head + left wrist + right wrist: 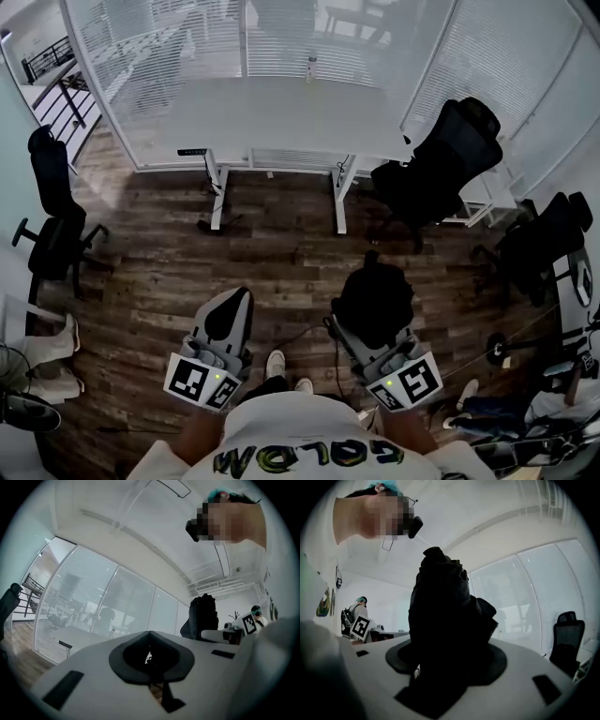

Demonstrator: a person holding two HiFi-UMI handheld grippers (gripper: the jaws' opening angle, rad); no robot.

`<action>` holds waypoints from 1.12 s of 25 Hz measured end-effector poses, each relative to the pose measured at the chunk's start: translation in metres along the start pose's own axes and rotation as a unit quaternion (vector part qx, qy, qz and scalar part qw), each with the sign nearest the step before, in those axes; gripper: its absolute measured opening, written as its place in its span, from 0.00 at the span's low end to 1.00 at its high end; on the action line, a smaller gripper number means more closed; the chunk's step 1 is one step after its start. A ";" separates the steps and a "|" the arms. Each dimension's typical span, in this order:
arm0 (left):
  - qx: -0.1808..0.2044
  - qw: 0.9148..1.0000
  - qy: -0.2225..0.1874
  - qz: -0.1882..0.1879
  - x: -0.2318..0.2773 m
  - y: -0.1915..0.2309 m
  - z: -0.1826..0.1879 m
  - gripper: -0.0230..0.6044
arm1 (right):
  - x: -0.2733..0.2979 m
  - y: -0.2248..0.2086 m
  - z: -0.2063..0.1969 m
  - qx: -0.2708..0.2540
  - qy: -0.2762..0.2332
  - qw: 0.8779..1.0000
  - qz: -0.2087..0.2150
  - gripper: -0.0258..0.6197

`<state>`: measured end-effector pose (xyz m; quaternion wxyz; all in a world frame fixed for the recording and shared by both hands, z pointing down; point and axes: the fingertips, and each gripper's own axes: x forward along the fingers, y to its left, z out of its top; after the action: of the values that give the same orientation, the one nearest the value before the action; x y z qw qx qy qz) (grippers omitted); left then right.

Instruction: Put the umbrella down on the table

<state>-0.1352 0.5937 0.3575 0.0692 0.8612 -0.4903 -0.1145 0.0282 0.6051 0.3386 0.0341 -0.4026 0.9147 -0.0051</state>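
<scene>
A black folded umbrella (375, 295) stands upright between the jaws of my right gripper (373, 330), which is shut on its lower part. In the right gripper view the umbrella (445, 616) fills the middle and hides the jaw tips. My left gripper (234, 298) is held beside it at the same height, shut, with nothing in it; its dark pads (150, 656) meet. The left gripper view also catches the umbrella (204, 616) at the right. The white table (281, 117) stands a few steps ahead, across the wooden floor.
A small bottle (311, 67) stands at the table's far edge, by the glass wall with blinds. Black office chairs stand at the left (52, 216), right of the table (441, 169) and far right (544, 244). Another person (356, 609) stands behind.
</scene>
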 end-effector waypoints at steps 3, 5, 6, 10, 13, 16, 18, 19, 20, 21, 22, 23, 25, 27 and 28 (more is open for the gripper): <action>0.001 1.000 0.001 -0.011 0.010 0.013 0.004 0.05 | 0.015 -0.007 0.005 0.003 -0.009 1.000 -0.008 0.46; 0.002 1.000 0.004 -0.017 0.019 0.020 0.005 0.05 | 0.026 -0.012 0.004 -0.006 -0.007 1.000 -0.015 0.46; 0.002 1.000 0.006 -0.020 0.023 0.025 0.004 0.05 | 0.030 -0.014 0.004 -0.008 -0.007 1.000 -0.018 0.46; -0.001 1.000 0.011 -0.029 0.034 0.035 0.004 0.05 | 0.042 -0.020 0.004 -0.001 -0.009 1.000 -0.024 0.46; -0.003 0.999 0.013 -0.031 0.037 0.042 0.001 0.05 | 0.049 -0.021 0.001 -0.002 -0.009 1.000 -0.028 0.46; -0.005 0.999 0.012 -0.033 0.039 0.051 -0.003 0.05 | 0.057 -0.023 -0.005 -0.004 -0.009 0.999 -0.033 0.46; -0.004 0.999 0.014 -0.035 0.050 0.055 -0.004 0.05 | 0.063 -0.033 -0.005 -0.004 -0.011 0.999 -0.035 0.46; -0.003 0.999 0.015 -0.035 0.058 0.056 -0.004 0.05 | 0.066 -0.040 -0.005 -0.002 -0.012 0.999 -0.035 0.46; -0.002 0.999 0.017 -0.036 0.066 0.056 -0.005 0.05 | 0.069 -0.048 -0.005 0.000 -0.013 0.999 -0.035 0.46; -0.001 0.999 0.018 -0.036 0.074 0.057 -0.005 0.05 | 0.072 -0.056 -0.005 0.002 -0.014 0.999 -0.036 0.45; 0.000 0.999 0.019 -0.035 0.083 0.058 -0.005 0.05 | 0.076 -0.064 -0.004 0.004 -0.014 0.999 -0.036 0.46; 0.000 0.999 0.020 -0.034 0.091 0.059 -0.005 0.05 | 0.080 -0.073 -0.004 0.005 -0.014 0.999 -0.037 0.46; 0.000 0.999 0.023 -0.032 0.109 0.063 -0.006 0.05 | 0.090 -0.091 -0.004 0.006 -0.013 0.999 -0.038 0.46; 0.001 0.999 0.026 -0.030 0.128 0.068 -0.008 0.05 | 0.098 -0.108 -0.003 0.007 -0.014 0.999 -0.036 0.45; 0.001 0.999 0.027 -0.029 0.137 0.069 -0.009 0.05 | 0.102 -0.117 -0.003 0.007 -0.015 0.999 -0.035 0.45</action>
<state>-0.1221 0.4403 0.3648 0.0779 0.8779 -0.4633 -0.0929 0.0450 0.4507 0.3398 0.0504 -0.4344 0.8993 -0.0071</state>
